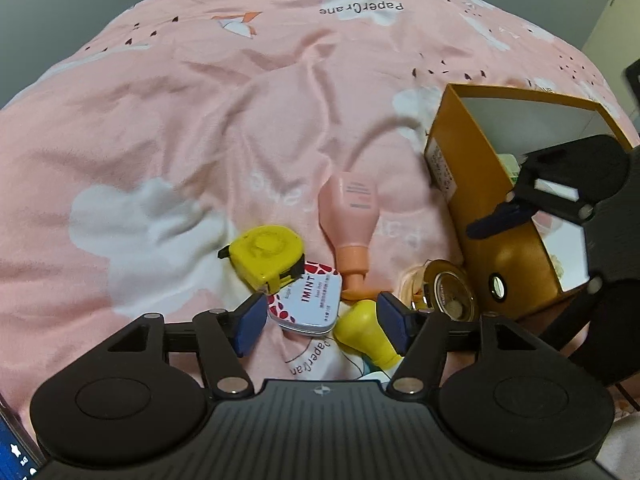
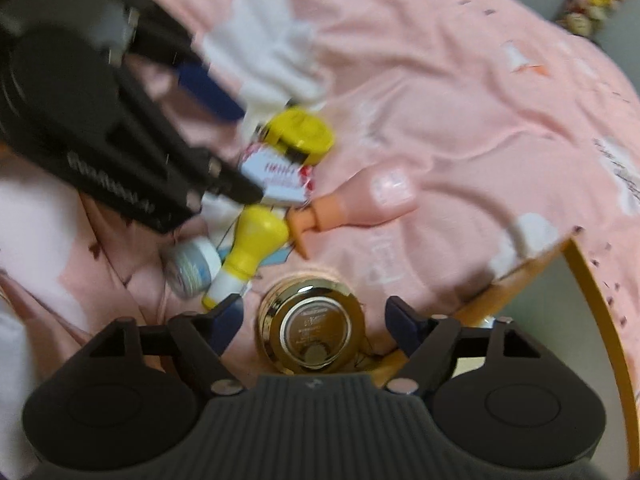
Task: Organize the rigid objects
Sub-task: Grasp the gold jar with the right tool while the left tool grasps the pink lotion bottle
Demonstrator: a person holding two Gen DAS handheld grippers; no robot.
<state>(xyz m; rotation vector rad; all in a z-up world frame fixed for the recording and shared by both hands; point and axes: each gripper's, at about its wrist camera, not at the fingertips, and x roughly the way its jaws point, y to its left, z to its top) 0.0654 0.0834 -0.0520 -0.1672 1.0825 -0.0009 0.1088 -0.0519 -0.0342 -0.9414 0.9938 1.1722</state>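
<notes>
On the pink bedspread lies a cluster of small items: a yellow tape measure [image 1: 266,256], a white and red IMINT tin [image 1: 308,300], a pink bottle with an orange cap [image 1: 352,216], a yellow bottle [image 1: 364,332] and a gold jar [image 1: 452,292]. My left gripper [image 1: 323,320] is open low over the cluster, with the tin and the yellow bottle's body between its blue pads. My right gripper [image 2: 316,320] is open and straddles the gold jar [image 2: 316,324] without pressing on it. The right wrist view is blurred.
An open orange box [image 1: 480,200] with a pale inside stands on the bed right of the cluster, and some items show inside it. A small white and blue jar [image 2: 192,264] lies beside the yellow bottle [image 2: 256,236]. The bedspread [image 1: 200,120] beyond is wrinkled.
</notes>
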